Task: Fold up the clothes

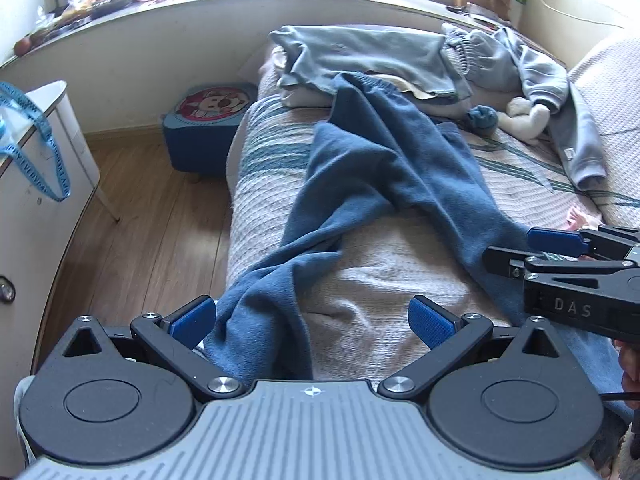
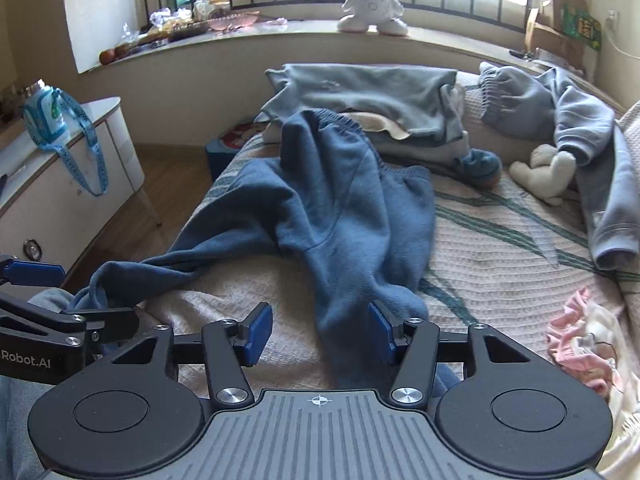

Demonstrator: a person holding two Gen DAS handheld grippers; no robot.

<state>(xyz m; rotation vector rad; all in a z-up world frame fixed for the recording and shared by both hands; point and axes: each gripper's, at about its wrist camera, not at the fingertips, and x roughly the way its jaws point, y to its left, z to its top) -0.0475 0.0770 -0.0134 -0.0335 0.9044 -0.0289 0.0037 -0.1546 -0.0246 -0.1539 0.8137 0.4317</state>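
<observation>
Dark blue sweatpants (image 1: 372,168) lie spread on the bed, waistband far, both legs running toward me; they also show in the right wrist view (image 2: 340,208). My left gripper (image 1: 312,318) is open, with the end of the left leg lying between its pads. My right gripper (image 2: 320,332) is open, with the end of the right leg lying between its pads. The right gripper shows in the left wrist view (image 1: 520,250), the left gripper in the right wrist view (image 2: 60,292).
The bed (image 1: 380,292) has a beige striped cover. At its far end lie a folded pale blue garment (image 2: 360,92), a grey-blue hoodie (image 2: 580,144), a white soft toy (image 2: 544,172) and a pink garment (image 2: 580,344). A white cabinet (image 2: 60,192) and wooden floor (image 1: 152,216) lie left.
</observation>
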